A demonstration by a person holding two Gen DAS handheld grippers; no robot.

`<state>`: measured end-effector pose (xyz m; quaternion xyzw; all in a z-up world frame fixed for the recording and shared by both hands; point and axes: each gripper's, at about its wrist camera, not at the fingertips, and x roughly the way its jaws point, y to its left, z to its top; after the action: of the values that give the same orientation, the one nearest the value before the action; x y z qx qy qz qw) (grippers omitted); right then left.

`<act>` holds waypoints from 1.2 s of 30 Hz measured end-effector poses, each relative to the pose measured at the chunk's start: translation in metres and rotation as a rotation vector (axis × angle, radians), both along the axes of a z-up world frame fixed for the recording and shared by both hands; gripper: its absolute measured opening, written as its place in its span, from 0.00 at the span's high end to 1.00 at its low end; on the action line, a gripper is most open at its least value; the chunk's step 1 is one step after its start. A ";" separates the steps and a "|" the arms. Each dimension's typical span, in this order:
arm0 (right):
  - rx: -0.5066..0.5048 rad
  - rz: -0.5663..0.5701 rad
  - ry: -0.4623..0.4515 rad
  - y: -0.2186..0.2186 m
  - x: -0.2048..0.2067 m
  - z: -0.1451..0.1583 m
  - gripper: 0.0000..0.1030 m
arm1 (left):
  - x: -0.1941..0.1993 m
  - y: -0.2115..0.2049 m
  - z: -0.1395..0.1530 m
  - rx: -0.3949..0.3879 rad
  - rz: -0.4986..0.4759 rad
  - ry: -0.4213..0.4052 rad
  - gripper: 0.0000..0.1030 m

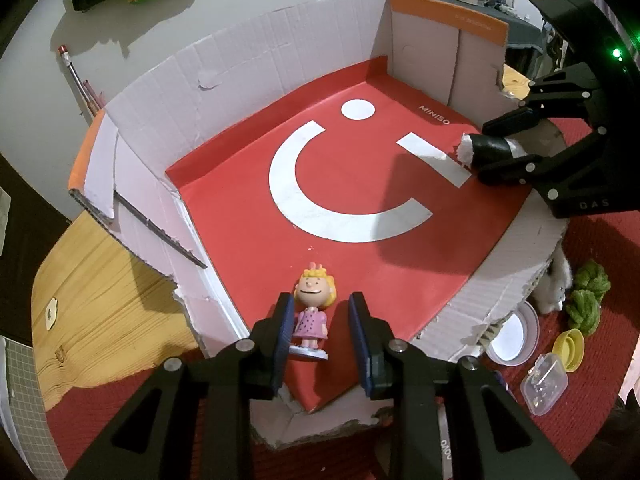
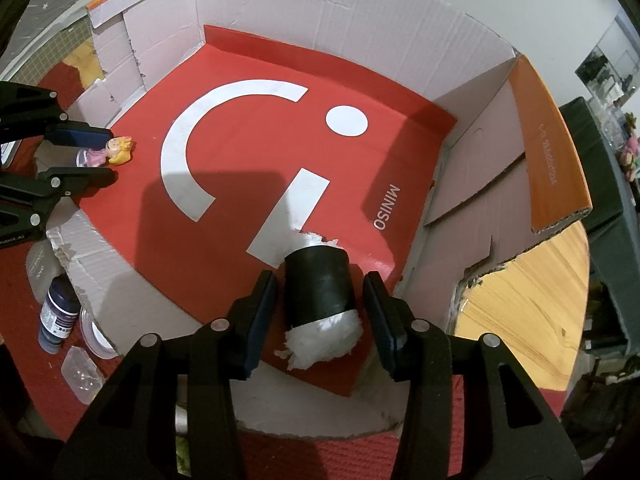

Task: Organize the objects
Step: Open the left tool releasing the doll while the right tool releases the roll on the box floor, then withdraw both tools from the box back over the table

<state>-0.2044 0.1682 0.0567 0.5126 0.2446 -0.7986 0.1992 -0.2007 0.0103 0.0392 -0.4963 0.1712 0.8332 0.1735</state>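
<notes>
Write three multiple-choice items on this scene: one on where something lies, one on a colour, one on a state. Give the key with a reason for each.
1. Where does the figurine stand?
A. On the red liner inside the cardboard box
B. On the bare wooden tabletop
C. In the clear plastic case

2. What colour is the figurine's dress?
A. Green
B. Pink
C. Blue

3. How does the right gripper stand to the black roll?
A. Shut tight on the roll
B. Open, with the roll between its fingers
C. Open, far from the roll

Key:
1 A: its base rests on the red liner within the cardboard box walls.
2 B: the dotted dress shows pink in the left wrist view.
3 B: gaps show between both pads and the roll, which lies on the liner with white stuffing at its ends.
</notes>
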 end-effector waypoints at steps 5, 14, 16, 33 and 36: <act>-0.004 -0.006 0.007 0.006 0.005 0.003 0.57 | 0.001 -0.001 0.001 0.009 0.005 -0.002 0.71; -0.048 -0.009 0.068 0.023 0.032 0.034 0.46 | 0.010 -0.011 0.026 0.091 0.035 0.038 0.68; -0.069 -0.017 0.082 0.027 0.038 0.043 0.46 | 0.016 -0.013 0.034 0.109 0.037 0.063 0.60; -0.227 -0.077 0.282 -0.002 0.082 0.109 0.25 | 0.089 -0.042 0.086 0.289 0.139 0.256 0.32; -0.257 -0.091 0.314 0.002 0.098 0.118 0.23 | 0.103 -0.046 0.091 0.309 0.175 0.306 0.28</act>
<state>-0.1067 0.1706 0.1751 0.3626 0.1451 -0.9016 0.1862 -0.0982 -0.0358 0.1306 -0.3449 0.0223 0.9269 0.1466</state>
